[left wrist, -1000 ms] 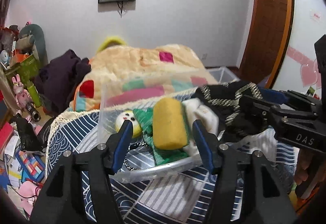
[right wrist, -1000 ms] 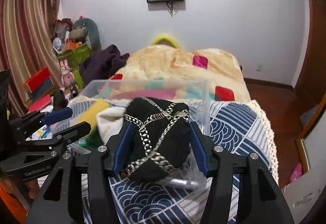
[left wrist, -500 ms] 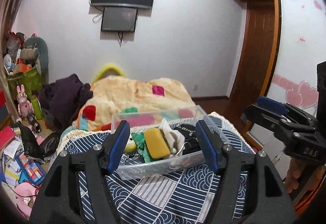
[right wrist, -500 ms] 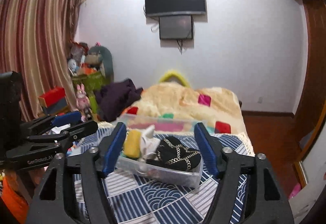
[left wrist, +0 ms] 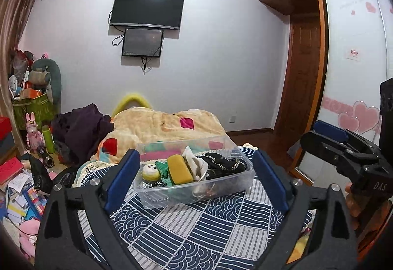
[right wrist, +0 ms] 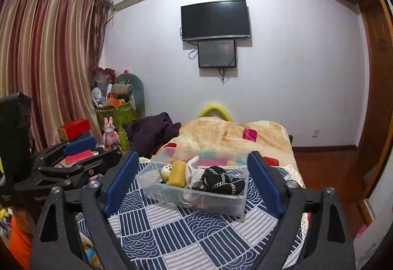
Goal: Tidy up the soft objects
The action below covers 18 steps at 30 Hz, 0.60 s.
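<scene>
Both wrist views face forward over bed, set back; share clear bin (left wrist: pixel 194 186) (right wrist: pixel 194 186), wall TV (left wrist: pixel 147 8) (right wrist: pixel 215 19).

Bin (left wrist: pixel 157 198): sits on the tablecloth (left wrist: pixel 196 228), straight ahead of you, framed between your left gripper (left wrist: pixel 196 182) fingers.
In the bin, left to right: round-faced toy (left wrist: pixel 150 171), knitted cloth (left wrist: pixel 164 170), sponge (left wrist: pixel 179 169), pale cloth (left wrist: pixel 195 165), chain-trimmed pouch (left wrist: pixel 222 164).
Sponge: lies against the knitted cloth, touching the pale cloth.
Pouch: at the bin's right end (your right gripper (right wrist: pixel 191 181) looks onto it).
Behind the bin: blanket (left wrist: pixel 159 126) on the bed.
Left of the blanket: heap of clothes (left wrist: pixel 78 129).
Wall beyond: television (left wrist: pixel 147 8), small screen (left wrist: pixel 143 42) directly beneath.
Far left: rabbit toy (left wrist: pixel 32 132) on the floor.
</scene>
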{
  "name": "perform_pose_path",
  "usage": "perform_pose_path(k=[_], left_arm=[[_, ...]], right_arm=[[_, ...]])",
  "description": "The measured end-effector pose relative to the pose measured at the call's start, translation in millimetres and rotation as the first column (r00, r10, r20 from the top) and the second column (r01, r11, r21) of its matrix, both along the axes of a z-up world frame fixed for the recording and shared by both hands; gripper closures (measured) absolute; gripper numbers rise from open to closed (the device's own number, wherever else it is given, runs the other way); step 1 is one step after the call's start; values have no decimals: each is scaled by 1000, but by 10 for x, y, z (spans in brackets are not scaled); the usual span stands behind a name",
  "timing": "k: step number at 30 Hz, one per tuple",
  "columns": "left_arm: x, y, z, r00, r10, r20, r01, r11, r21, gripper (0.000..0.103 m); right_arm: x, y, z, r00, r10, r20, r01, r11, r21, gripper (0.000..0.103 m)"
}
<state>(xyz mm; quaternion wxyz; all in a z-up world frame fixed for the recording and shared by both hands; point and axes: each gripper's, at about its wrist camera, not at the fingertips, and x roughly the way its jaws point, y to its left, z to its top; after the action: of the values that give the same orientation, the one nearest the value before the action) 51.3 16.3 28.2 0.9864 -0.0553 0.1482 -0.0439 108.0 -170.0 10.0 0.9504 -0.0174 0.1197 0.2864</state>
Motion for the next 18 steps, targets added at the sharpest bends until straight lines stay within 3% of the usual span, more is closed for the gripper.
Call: perform_pose_path(k=[18], left_arm=[[-76, -60, -96, 1000, -4, 12, 4, 1000, 18, 5]], right_arm=[[-37, -25, -75, 1000, 13, -19, -13, 1000, -7, 5]])
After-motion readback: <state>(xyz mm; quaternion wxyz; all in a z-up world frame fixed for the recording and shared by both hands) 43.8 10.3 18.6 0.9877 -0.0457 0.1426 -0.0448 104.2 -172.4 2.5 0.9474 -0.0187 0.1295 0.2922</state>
